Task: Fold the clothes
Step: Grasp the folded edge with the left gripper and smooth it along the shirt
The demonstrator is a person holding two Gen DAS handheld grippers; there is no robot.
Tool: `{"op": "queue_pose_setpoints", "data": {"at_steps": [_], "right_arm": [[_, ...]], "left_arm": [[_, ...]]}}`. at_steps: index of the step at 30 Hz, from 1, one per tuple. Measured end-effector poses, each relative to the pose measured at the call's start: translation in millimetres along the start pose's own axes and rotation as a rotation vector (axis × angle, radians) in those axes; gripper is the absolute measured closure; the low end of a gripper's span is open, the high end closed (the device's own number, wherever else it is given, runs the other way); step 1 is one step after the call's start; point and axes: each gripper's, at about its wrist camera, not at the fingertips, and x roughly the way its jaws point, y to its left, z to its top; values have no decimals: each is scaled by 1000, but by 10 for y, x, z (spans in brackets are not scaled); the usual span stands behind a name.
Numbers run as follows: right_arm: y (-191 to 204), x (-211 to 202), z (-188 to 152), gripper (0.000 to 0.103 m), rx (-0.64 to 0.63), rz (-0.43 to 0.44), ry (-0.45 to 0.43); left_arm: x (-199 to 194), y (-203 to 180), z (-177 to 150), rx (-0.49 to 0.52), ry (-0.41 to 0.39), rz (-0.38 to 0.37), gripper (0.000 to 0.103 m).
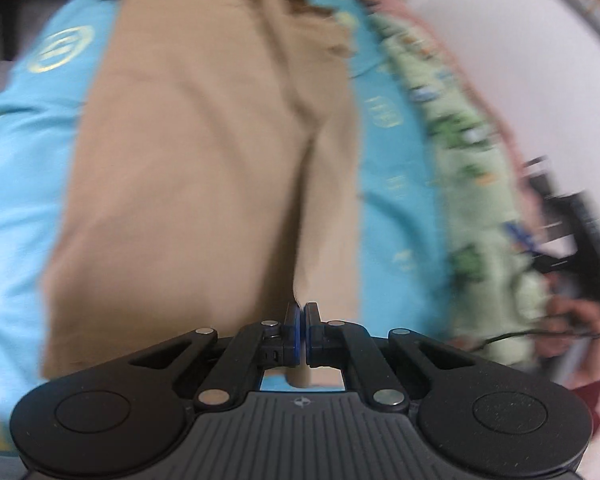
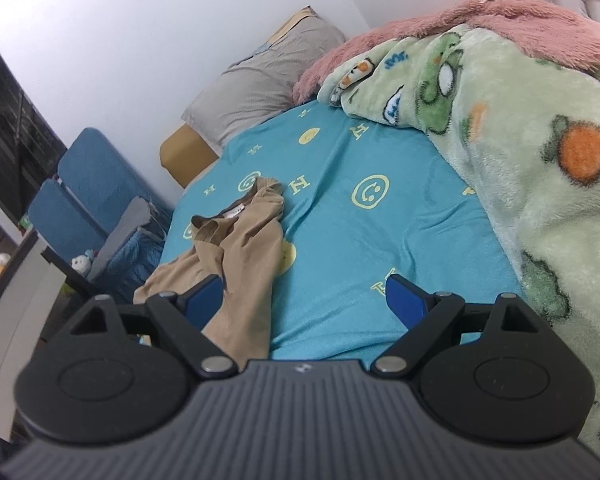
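Left tongs (image 1: 301,314) pinching tan garment (image 1: 188,160); right tongs (image 2: 303,294) agape, empty.

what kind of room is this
Most likely a bedroom: a bed with a blue smiley-print sheet, a grey pillow by the wall, and a green fleece blanket piled beside the tan garment.

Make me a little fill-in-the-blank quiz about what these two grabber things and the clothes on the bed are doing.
1. The left gripper has its jaws shut on the ____ coloured garment.
2. The right gripper has its jaws ____ and holds nothing.
3. The garment lies on a ____ bedsheet printed with smiley faces.
4. The green cartoon blanket lies under a fluffy ____ one.

Missing words: tan; open; blue; pink
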Motion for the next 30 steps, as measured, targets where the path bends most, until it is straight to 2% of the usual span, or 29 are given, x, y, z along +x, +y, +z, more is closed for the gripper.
{"op": "queue_pose_setpoints", "data": {"at_steps": [5,8,9,10,11,14,18,21,28,29,30], "right_arm": [[127,28,-55,13,-55,-5,20],[226,46,-111,13,-99,-13,29],[262,54,-129,13,-113,-16,32],[299,61,-144,13,-120,-11,35],[336,68,-159,13,-126,-6,37],[448,90,-205,13,-147,8,45],[583,215,-267,13,-208,-4,52],[607,358,-294,13,-230,-17,72],[523,792,-249,13,-189,-47,119],[518,845,-247,13,-191,-53,122],[514,897,-246,13,-193,-58,125]], "left_arm": [[-23,-53,72,39,-28,6,98],[-42,-89,118,63,-47,7,77],[-49,-102,133,71,-53,7,65],[-55,-114,149,79,-60,8,59],[-61,-126,164,87,-66,8,57],[-9,-104,506,57,-107,8,47],[251,-105,1232,13,-195,43,45],[620,-163,1783,-7,-258,72,45],[1408,-268,2643,32,-390,202,46],[1486,-258,2691,28,-404,202,47],[1558,-244,2728,23,-417,197,53]]}}
